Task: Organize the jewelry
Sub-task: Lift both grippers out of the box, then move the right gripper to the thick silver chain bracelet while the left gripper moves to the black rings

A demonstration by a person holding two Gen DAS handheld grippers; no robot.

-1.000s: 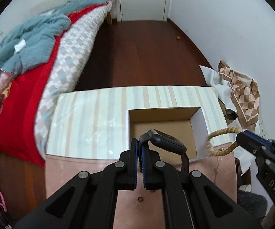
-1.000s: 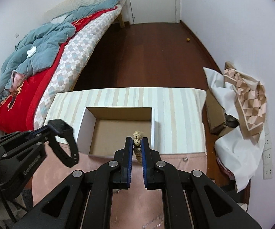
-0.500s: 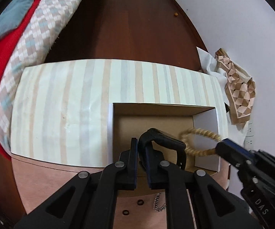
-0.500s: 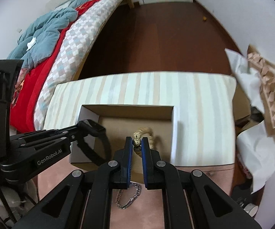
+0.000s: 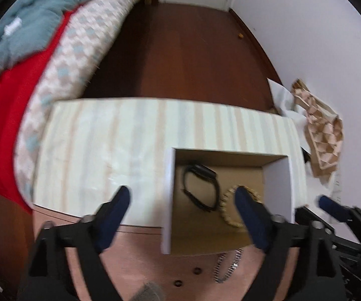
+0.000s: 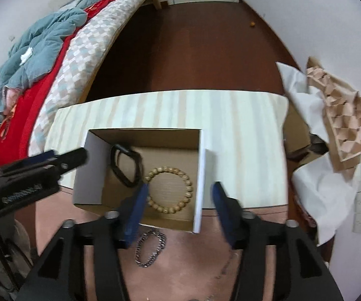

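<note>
An open cardboard box (image 5: pixel 278 183) (image 6: pixel 200 175) with white walls sits on the table. Inside lie a black watch band (image 5: pixel 201 188) (image 6: pixel 125 168) and a tan beaded bracelet (image 5: pixel 233 215) (image 6: pixel 170 190), side by side on the box floor. My left gripper (image 5: pixel 180 203) is open and empty above the box's left wall. My right gripper (image 6: pixel 179 198) is open and empty above the beaded bracelet. A silver chain bracelet (image 5: pixel 228 266) (image 6: pixel 151 249) lies on the pink mat in front of the box.
A striped cloth (image 5: pixel 105 145) (image 6: pixel 243 130) covers the far part of the table. Two small dark rings (image 5: pixel 196 271) lie on the pink mat (image 6: pixel 200 263). A bed with red and teal bedding (image 6: pixel 42 42) stands left; paper and patterned bags (image 6: pixel 338 115) lie right.
Both grippers have opened. The watch band and the beaded bracelet have dropped out of them and now lie inside the box. Both grippers have pulled back a little.
</note>
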